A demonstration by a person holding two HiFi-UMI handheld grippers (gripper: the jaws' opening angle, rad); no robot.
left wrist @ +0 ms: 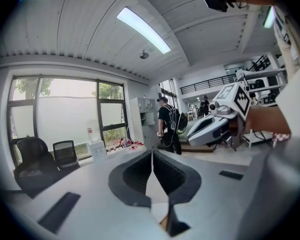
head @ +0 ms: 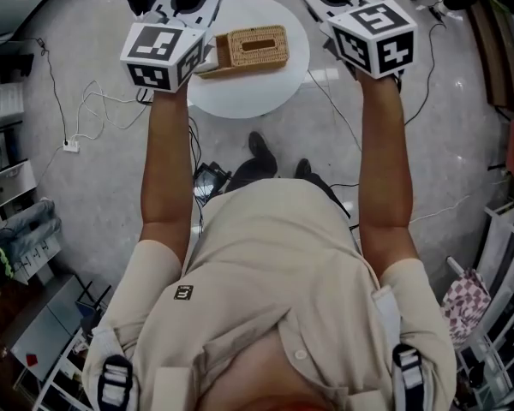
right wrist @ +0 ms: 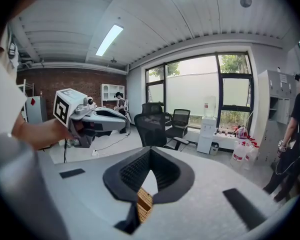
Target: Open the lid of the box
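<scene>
Box point(head: 248, 62), woven wicker, rectangular, slotted lid point(head: 274, 41); round white table point(head: 257, 94)

One woven box point(head: 254, 48), one round white table point(head: 265, 101), two hand-held grippers point(left wrist: 151, 153) point(right wrist: 150, 151)

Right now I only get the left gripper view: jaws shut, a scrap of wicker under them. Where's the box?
Observer: Head view has the box on a round white table. It lies between the left gripper and the right gripper, nearer the left.
Operator: Lid off yet?
Observer: No, the lid looks still on, slot facing up.
</scene>
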